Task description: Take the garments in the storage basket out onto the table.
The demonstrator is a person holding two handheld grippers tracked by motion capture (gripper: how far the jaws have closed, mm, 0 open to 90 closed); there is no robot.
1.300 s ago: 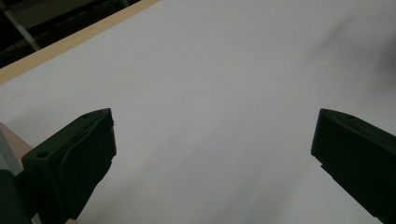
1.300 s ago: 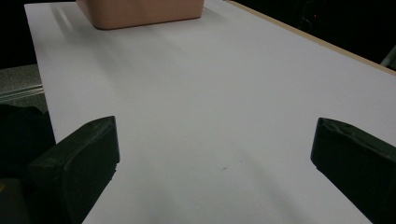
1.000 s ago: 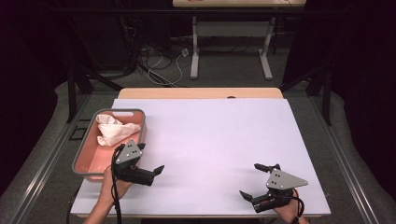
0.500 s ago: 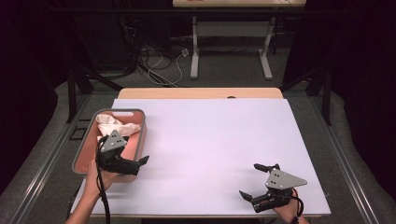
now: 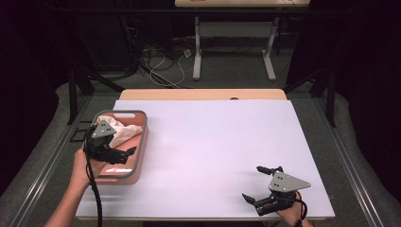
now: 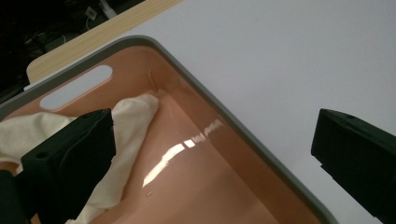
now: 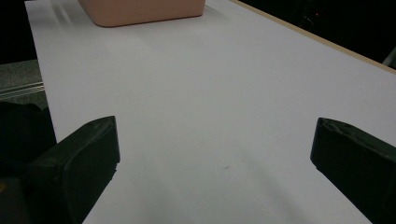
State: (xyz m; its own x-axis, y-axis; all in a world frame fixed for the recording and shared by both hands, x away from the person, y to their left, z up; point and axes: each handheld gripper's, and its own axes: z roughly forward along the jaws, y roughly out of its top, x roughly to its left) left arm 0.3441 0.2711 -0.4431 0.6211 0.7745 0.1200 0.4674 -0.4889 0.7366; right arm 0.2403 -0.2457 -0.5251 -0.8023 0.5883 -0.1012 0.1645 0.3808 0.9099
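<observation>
I have the left gripper over the pink bin at the left side of the white table. Its jaws stand wide apart and hold nothing. In the left gripper view one jaw sits above the cream cloth and the other hangs outside the bin's grey rim, over the table, so the rim runs between them. I cannot tell whether the near jaw touches the cloth; it covers part of the fabric, and the rest runs off the left and bottom edges of that view. From the high view the cloth lies bunched in the far end of the bin, partly behind the gripper's grey plate and my left hand.

My right gripper is well apart from all that, at the near right corner of the table, with its jaws wide open too and nothing between them. My right hand is mostly cut off by the bottom edge of the high view. In the right gripper view I see bare table ahead and just the lower wall of the bin at the top edge; its inside is out of sight there.
</observation>
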